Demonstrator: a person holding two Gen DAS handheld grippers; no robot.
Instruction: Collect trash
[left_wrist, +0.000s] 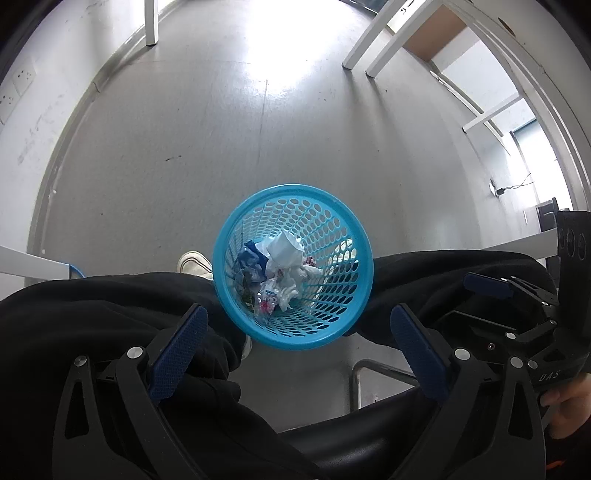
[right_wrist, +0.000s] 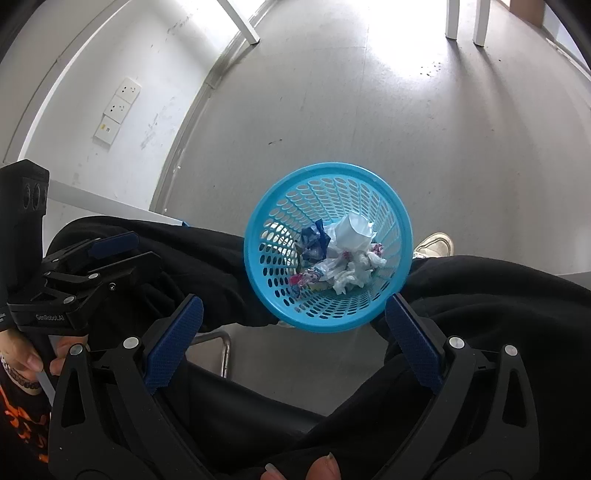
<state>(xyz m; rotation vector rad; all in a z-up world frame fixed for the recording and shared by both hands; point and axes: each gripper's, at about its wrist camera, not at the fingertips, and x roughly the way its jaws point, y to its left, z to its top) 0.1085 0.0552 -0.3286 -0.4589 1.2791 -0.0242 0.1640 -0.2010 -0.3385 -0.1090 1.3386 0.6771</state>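
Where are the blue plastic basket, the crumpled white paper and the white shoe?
Blue perforated plastic basket (left_wrist: 236, 310): left wrist view, near rim.
Crumpled white paper (left_wrist: 282, 249): left wrist view, top of the wad.
White shoe (right_wrist: 436, 244): right wrist view, toe.

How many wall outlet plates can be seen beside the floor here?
3 in the right wrist view, stacked in a slanted column on the white wall: top, middle, bottom. More may lie outside the frame.

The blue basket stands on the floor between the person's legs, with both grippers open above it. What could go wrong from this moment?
1. The blue basket stands between the black trouser legs; a leg shift might tip it and spill the crumpled paper.
2. Both the left gripper and the right gripper are empty, so nothing steadies the basket.
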